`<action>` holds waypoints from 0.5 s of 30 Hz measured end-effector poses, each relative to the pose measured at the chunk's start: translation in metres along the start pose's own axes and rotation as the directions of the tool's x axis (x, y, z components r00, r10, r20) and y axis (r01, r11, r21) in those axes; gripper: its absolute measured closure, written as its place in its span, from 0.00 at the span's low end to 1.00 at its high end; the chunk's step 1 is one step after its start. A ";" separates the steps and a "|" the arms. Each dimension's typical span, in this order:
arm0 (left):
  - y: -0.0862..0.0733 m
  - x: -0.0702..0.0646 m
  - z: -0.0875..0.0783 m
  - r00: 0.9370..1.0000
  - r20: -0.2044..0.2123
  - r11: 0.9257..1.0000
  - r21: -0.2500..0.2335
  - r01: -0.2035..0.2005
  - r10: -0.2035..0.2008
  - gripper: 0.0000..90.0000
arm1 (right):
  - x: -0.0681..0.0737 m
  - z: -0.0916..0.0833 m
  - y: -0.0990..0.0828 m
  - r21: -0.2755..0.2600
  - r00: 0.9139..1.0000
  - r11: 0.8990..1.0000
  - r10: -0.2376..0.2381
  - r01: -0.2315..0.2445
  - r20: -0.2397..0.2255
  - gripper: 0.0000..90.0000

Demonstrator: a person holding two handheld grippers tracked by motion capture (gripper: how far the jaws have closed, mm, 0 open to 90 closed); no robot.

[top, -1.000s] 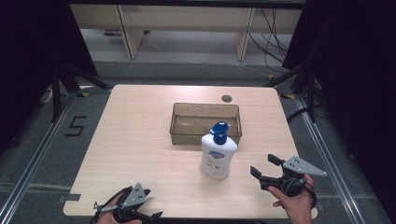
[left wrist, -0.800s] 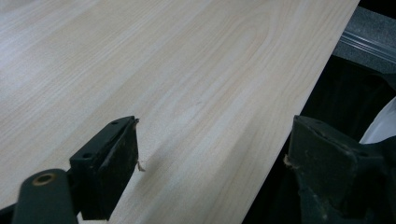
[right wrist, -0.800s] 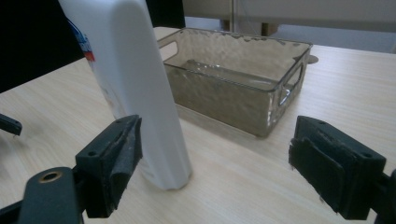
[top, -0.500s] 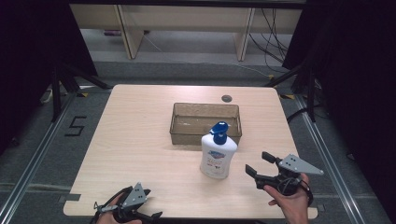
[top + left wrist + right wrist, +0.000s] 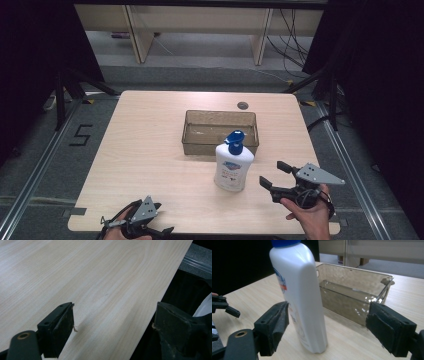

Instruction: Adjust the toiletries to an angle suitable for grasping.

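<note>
The white bottle is standing upright on the table, just in front of the clear tray. The right gripper is being held beside it, jaws wide and gripping nothing; they have just been closing slightly. The bottle's body should be centred between the pads before squeezing, since the bottle is sitting nearer one jaw. The left gripper is being rested open at the table's near edge.

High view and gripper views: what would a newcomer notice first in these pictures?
First the white bottle with its blue cap, standing upright near the middle of the wooden table, just in front of a clear brownish bin. Next the right gripper, open and aimed at the bottle from the right. The left gripper rests open at the table's near edge.
</note>
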State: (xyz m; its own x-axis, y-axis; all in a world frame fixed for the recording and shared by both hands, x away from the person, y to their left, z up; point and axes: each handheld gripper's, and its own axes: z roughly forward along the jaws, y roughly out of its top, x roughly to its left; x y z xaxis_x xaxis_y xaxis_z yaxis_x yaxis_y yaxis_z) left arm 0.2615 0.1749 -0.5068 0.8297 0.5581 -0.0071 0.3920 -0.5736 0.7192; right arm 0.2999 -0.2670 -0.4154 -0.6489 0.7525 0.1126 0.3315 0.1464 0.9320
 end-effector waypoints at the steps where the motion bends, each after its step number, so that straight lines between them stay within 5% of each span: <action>1: 0.000 0.000 0.000 1.000 -0.001 1.000 0.002 -0.002 0.002 0.18 | 0.001 0.000 0.001 -0.009 1.000 1.000 -0.002 0.002 0.000 0.20; 7: 0.000 0.000 0.000 1.000 0.001 1.000 0.001 -0.004 0.004 0.18 | 0.001 -0.001 0.006 -0.032 1.000 0.999 -0.016 0.016 0.008 0.20; 9: 0.000 0.000 0.000 1.000 -0.001 1.000 0.000 0.001 -0.001 0.18 | 0.004 -0.001 0.007 -0.026 1.000 1.000 0.017 -0.017 -0.007 0.21; 13: 0.000 0.000 0.001 1.000 -0.001 1.000 -0.006 0.009 -0.009 0.18 | 0.003 0.000 0.008 -0.036 1.000 0.999 -0.024 0.025 0.001 0.21; 15: 0.000 0.000 0.000 1.000 -0.002 1.000 -0.001 0.002 -0.002 0.18 | 0.006 0.000 0.011 -0.026 1.000 1.000 0.002 -0.002 -0.018 0.21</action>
State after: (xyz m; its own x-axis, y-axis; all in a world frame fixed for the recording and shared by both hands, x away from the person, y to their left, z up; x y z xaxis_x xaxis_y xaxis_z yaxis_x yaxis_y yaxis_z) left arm 0.2619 0.1747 -0.5069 0.8282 0.5603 -0.0070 0.3933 -0.5723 0.7195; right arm 0.2991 -0.2609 -0.4043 -0.6606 0.7410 0.1206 0.3153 0.1280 0.9403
